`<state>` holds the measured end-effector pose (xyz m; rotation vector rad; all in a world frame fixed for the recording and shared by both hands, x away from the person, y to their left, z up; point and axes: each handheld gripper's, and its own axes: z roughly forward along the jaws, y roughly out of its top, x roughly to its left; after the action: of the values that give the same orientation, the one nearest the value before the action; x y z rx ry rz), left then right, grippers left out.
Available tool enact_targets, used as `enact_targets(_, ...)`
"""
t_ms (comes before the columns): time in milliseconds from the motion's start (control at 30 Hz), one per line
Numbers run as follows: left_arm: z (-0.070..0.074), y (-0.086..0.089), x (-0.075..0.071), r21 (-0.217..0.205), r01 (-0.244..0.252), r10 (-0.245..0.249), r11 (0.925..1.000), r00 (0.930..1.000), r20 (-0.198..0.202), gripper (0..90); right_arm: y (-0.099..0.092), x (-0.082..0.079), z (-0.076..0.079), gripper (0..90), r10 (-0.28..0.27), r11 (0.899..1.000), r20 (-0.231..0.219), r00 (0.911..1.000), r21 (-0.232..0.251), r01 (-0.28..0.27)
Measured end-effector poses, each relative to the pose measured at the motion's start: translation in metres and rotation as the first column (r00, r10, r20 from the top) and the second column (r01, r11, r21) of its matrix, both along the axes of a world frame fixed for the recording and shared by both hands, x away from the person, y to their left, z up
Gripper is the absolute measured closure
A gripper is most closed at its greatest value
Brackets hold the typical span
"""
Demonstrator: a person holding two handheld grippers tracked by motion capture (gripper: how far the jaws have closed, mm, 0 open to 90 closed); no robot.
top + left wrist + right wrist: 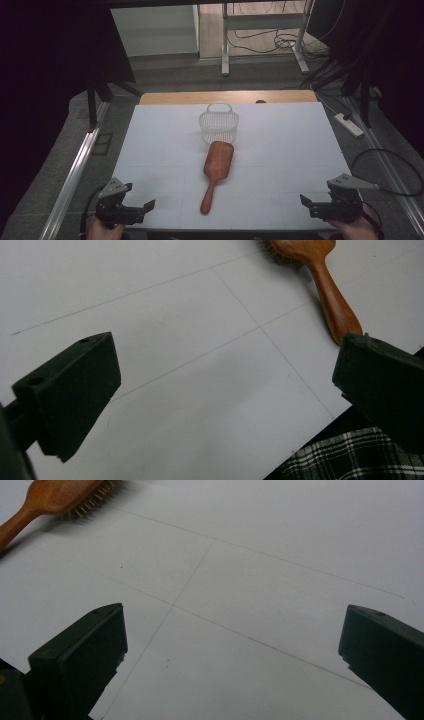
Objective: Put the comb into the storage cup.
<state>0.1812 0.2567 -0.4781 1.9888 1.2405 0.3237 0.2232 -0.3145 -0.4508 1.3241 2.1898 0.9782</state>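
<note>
Both sets of jaws stand wide apart and empty. The left gripper (131,206) and right gripper (320,204) rest at the table's (280,145) near corners, flanking the wooden hairbrush (215,170), which lies bristles-down, handle toward the person for easy pickup, its head just beside the white wire basket (219,124).

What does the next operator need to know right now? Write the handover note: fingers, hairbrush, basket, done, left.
Left gripper: fingers wide open, holding nothing, at the near left corner of the table.
Right gripper: fingers wide open, holding nothing, at the near right corner.
Wooden hairbrush: lies bristles down mid-table, handle toward the person, head toward the basket.
White wire basket: upright just behind the brush head, looks empty; touching or a small gap, cannot tell.
Done: nothing visible; neither item is gripped.
Left: probably pick up the brush by its handle and put it in the basket.
</note>
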Motion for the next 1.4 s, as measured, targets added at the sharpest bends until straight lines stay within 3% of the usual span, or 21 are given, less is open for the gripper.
enact_targets(867, 0.001, -0.001, 0.001, -0.004, 0.019, -0.019, 0.9998, 0.9996, -0.022, 0.0, 0.001, 0.001, 0.000, 0.0, 0.012, 1.000, -0.007, 0.9999, -0.006, -0.012)
enact_targets(1200, 0.003, -0.013, 0.007, -0.018, 0.099, -0.099, 0.9950, 0.9951, -0.005, 0.0, 0.002, 0.002, -0.001, 0.0, 0.024, 1.000, -0.014, 0.9996, -0.009, -0.024)
enact_targets(1400, 0.003, -0.017, 0.012, -0.004, 0.124, -0.124, 0.9923, 0.9923, -0.005, 0.0, 0.003, 0.002, -0.001, 0.0, 0.028, 1.000, -0.012, 0.9995, -0.008, -0.028)
